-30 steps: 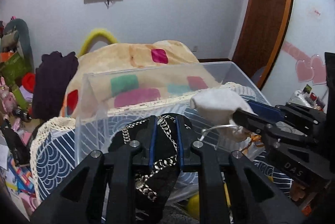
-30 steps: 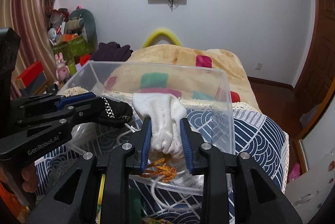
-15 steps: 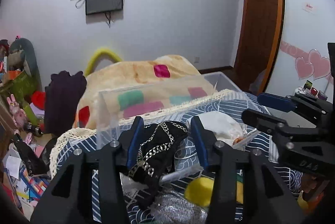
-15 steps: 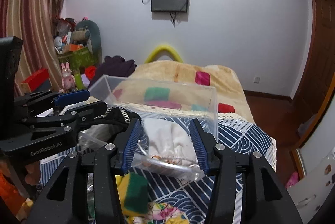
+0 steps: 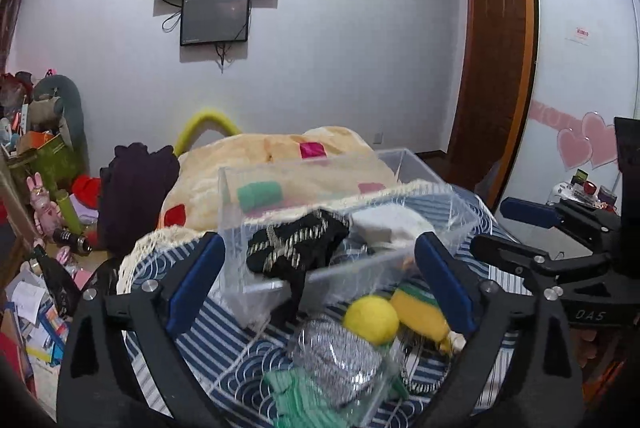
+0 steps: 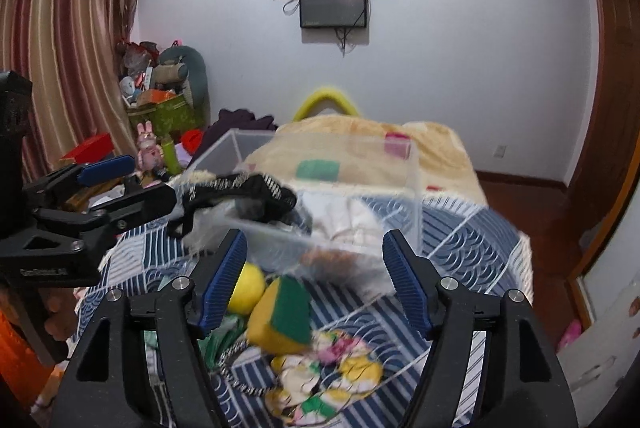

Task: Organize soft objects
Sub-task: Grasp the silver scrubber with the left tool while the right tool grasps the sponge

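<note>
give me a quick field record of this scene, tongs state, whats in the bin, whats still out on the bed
left tongs: open, empty
right tongs: open, empty
bin: clear plastic, on the bed
in bin: black cloth hanging partly over the front wall; white cloth
outside bin, in front: yellow ball, sponge, silver pouch, floral cloth
bed cover: blue and white patterned
</note>
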Available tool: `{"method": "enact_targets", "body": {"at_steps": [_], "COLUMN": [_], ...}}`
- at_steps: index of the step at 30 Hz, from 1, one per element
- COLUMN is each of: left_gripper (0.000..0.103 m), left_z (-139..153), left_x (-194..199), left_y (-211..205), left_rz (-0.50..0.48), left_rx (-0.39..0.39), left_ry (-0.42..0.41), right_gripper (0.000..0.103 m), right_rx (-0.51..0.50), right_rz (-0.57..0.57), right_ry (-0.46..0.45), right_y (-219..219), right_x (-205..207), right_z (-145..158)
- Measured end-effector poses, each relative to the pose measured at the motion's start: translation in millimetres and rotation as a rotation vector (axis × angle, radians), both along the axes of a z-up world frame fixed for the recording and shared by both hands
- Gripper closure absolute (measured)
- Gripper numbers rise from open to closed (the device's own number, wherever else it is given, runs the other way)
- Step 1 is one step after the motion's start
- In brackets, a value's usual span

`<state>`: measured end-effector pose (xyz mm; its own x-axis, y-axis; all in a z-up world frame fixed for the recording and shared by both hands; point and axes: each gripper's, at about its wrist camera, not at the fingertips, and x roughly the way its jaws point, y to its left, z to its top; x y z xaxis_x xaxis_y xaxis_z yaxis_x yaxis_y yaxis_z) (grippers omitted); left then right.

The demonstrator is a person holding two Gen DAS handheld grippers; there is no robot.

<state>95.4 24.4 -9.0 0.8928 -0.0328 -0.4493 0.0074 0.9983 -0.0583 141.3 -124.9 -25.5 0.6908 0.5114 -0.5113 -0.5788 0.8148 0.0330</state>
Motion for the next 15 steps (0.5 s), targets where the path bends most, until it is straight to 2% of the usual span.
{"method": "enact_targets", "body": {"at_steps": [7,15], "left_gripper": [0.006,0.006], "left_z": [-33.6,-77.7], "left_x": [-2.4,7.4], "left_y": [-1.8,1.9], "left_rz": [-0.011,-0.013], "left_rx": [-0.005,-0.082], "left_ry": [0.083,0.195], "right_gripper": [0.036,0.036], "right_rx": [-0.069,-0.067], "right_rz": [0.006,0.037], "right_ry": [0.049,0.139], "right_y": [11.8,10.7], "right_x": [-1.1,1.7], "right_z": [-32.9,-58.2]}}
